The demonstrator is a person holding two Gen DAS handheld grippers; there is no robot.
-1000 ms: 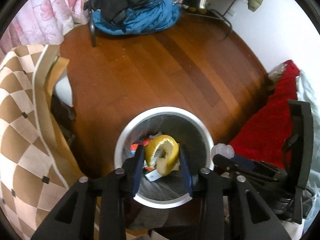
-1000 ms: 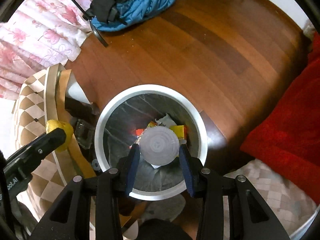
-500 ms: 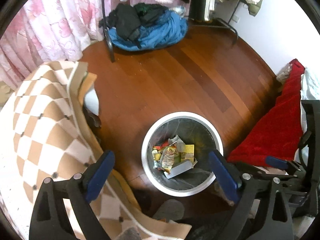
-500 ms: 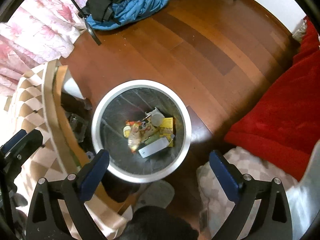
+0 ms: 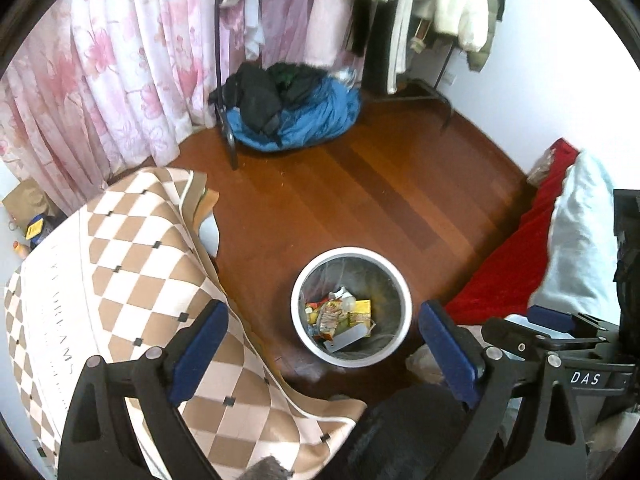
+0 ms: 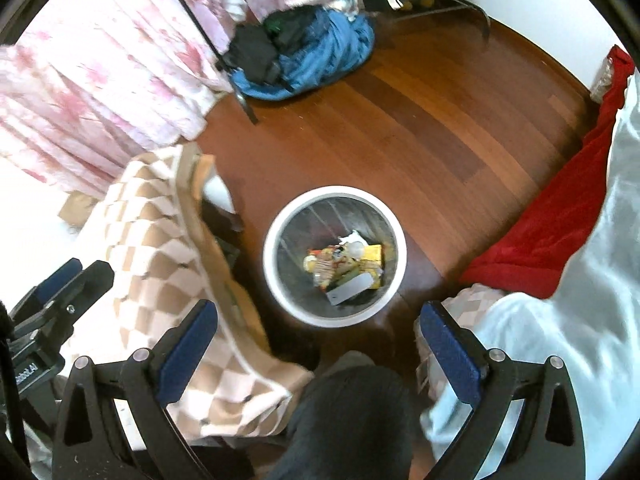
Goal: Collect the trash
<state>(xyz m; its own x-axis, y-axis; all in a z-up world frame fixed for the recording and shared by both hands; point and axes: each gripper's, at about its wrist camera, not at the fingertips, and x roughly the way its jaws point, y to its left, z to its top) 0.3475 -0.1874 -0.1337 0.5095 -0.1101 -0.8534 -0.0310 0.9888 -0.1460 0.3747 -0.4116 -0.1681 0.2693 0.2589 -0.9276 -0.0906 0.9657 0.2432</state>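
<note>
A round white-rimmed trash bin stands on the wooden floor; it also shows in the right wrist view. Several pieces of trash lie inside it, wrappers, a yellow packet and a white card, also in the right wrist view. My left gripper is open and empty, high above the bin. My right gripper is open and empty too, above the bin's near side. The right gripper shows at the right edge of the left wrist view, and the left gripper at the left edge of the right wrist view.
A brown-and-cream checked blanket drapes a bed left of the bin. A red blanket and a white pillow lie on the right. A blue and black pile of clothes sits by a clothes rack. Pink curtains hang at the back left.
Both grippers opened and rose well above the bin. The yellow peel from the left and the round white item from the right left the jaws and went into the bin.
</note>
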